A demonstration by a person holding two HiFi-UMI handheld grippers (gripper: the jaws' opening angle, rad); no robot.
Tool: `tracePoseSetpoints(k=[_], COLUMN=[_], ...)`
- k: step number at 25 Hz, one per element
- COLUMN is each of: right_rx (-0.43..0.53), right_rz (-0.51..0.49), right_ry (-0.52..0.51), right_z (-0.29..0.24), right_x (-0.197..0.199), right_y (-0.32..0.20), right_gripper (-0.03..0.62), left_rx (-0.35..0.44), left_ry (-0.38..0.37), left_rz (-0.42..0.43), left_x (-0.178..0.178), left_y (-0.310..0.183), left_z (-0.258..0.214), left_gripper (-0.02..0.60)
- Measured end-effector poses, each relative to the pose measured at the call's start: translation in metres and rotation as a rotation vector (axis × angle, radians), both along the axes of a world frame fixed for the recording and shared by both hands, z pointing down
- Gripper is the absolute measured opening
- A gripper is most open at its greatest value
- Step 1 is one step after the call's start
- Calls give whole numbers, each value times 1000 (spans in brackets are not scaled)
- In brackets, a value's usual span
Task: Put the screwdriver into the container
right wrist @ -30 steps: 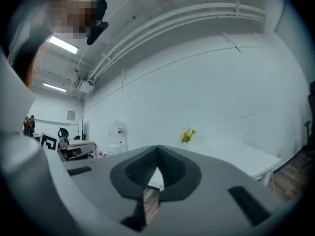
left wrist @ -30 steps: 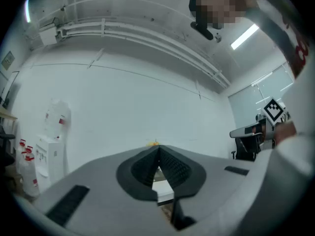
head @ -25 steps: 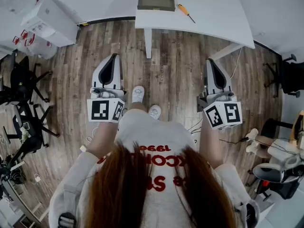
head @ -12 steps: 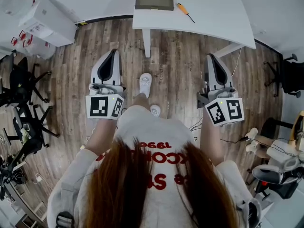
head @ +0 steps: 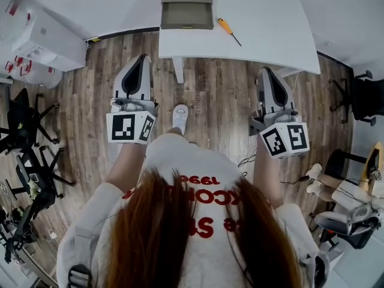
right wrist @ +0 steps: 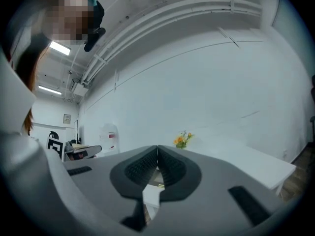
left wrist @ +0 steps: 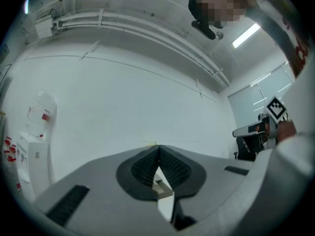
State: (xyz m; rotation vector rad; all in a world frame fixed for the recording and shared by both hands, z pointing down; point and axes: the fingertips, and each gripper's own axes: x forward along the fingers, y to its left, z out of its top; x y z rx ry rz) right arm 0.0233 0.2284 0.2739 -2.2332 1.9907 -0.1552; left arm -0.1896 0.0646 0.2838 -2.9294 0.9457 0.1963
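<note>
Orange-handled screwdriver (head: 228, 32) lies diagonal, tip twd R tongs (head: 268, 72); those & L tongs (head: 140, 59) clenched, empty.

wood-grain floor (head: 222, 101), smooth white table (head: 270, 29), plastic-handled screwdriver (head: 226, 29).

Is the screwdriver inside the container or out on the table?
Out. The screwdriver lies on the white table, right of the grey container and apart from it.
</note>
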Motion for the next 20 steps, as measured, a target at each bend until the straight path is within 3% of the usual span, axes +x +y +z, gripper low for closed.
tracePoseSetpoints(k=[14,20], right_rx=[17,10], right_rz=[26,59], right_ry=[-32,-45], right_z=[-2,-2], right_x=[49,54], right_y=[-120,-132], right_gripper=[5,6], left_rx=[-2,-13], left_ry=[3,-1], left_rz=[35,57], left_x=[59,65], left_y=[-126,-146], left_z=[-1,0], left_gripper=[6,6])
